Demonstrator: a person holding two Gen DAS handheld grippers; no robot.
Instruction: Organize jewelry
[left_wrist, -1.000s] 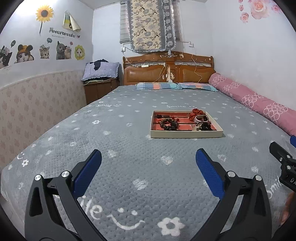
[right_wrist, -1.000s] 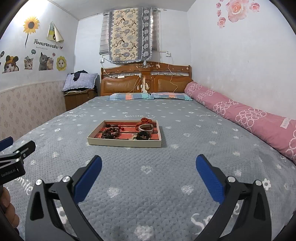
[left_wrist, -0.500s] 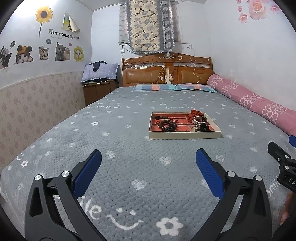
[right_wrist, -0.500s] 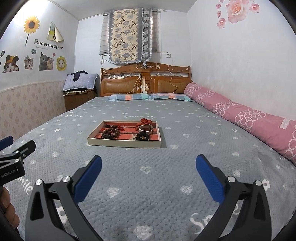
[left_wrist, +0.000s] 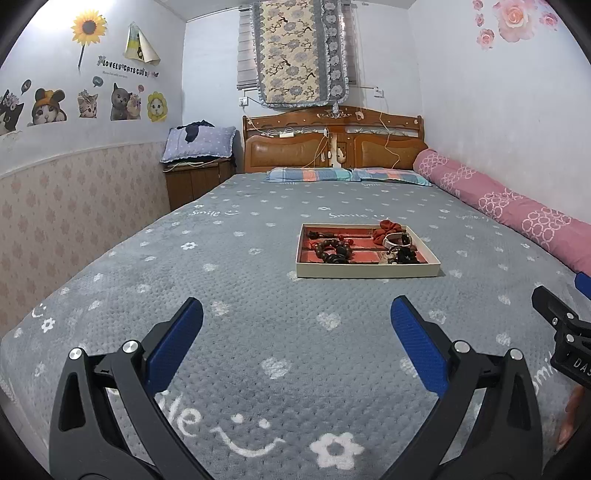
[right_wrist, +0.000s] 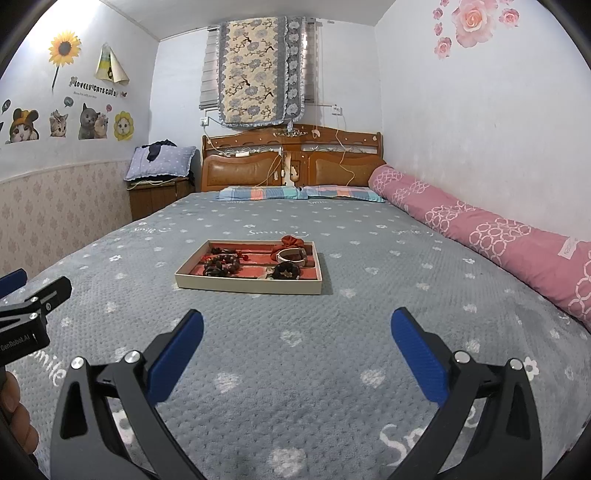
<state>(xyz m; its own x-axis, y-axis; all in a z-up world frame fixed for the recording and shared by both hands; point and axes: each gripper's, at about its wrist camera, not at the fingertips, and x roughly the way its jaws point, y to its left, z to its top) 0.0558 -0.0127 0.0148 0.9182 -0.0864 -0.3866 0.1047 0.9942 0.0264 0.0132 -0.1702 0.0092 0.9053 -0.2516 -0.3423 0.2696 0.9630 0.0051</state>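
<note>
Nearest to me, the left gripper (left_wrist: 296, 325) hangs low over the grey bedspread (left_wrist: 258, 332), its blue pads spread wide with nothing between them, and the right gripper (right_wrist: 297, 338) beside it is spread just as wide and equally empty. Each shows at the edge of the other's view, with a bit of the person's hand (right_wrist: 16, 417) behind the left one. Farther up the bed, well clear of both, lies a shallow cream tray (right_wrist: 247, 285) with a red lining. In it sit dark bead bracelets (right_wrist: 221, 264) to the left, a white bangle (right_wrist: 291, 255) and a red scrunchie (right_wrist: 291, 242) toward the far right corner, and a small dark tangle (right_wrist: 284, 273) at the near right. Beyond the tray come striped pillows (right_wrist: 299, 192), a rolled pink quilt (right_wrist: 498, 240) along the wall, then the wooden headboard (right_wrist: 291, 162).
</note>
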